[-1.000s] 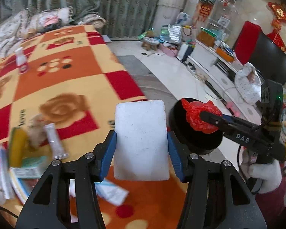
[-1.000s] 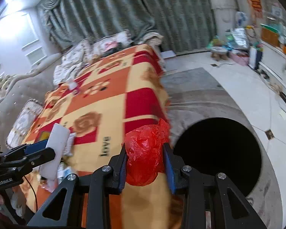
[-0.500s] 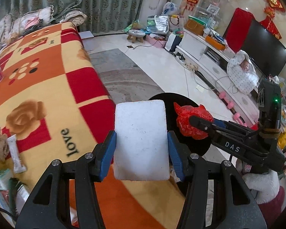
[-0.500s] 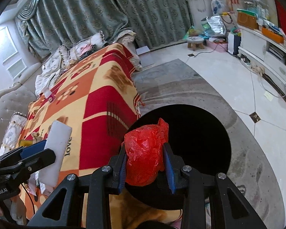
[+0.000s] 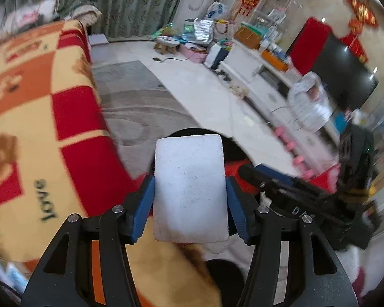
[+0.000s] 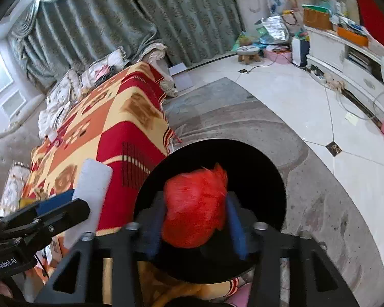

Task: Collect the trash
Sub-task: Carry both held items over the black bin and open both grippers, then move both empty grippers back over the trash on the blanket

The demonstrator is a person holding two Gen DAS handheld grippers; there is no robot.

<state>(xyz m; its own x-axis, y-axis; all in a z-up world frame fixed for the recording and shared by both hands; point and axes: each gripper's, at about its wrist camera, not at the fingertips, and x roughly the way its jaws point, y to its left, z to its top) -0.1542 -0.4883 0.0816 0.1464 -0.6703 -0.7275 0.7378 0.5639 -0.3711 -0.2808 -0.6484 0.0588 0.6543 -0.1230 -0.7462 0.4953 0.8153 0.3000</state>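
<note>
Trash is what I'm carrying in both hands: a white foam block (image 5: 190, 189) in my left gripper (image 5: 190, 199) and a crumpled red plastic bag (image 6: 195, 208) in my right gripper (image 6: 195, 220). A second ago both loads hung over the patterned blanket (image 6: 120, 138); now both have come across to the black bin (image 6: 258, 176) on the grey rug (image 6: 327, 215), just right of the blanket's edge. My right jaws were clenched on the bag and are now opening; the bag sits blurred between the blue pads with a gap on its right side, directly over the bin's dark mouth, so I judge it is being dropped in. My left jaws are opening too, though the block looks as if it is only just between the pads, its far end over the bin's near rim. Both grippers point steeply down and forward, side by side.
</note>
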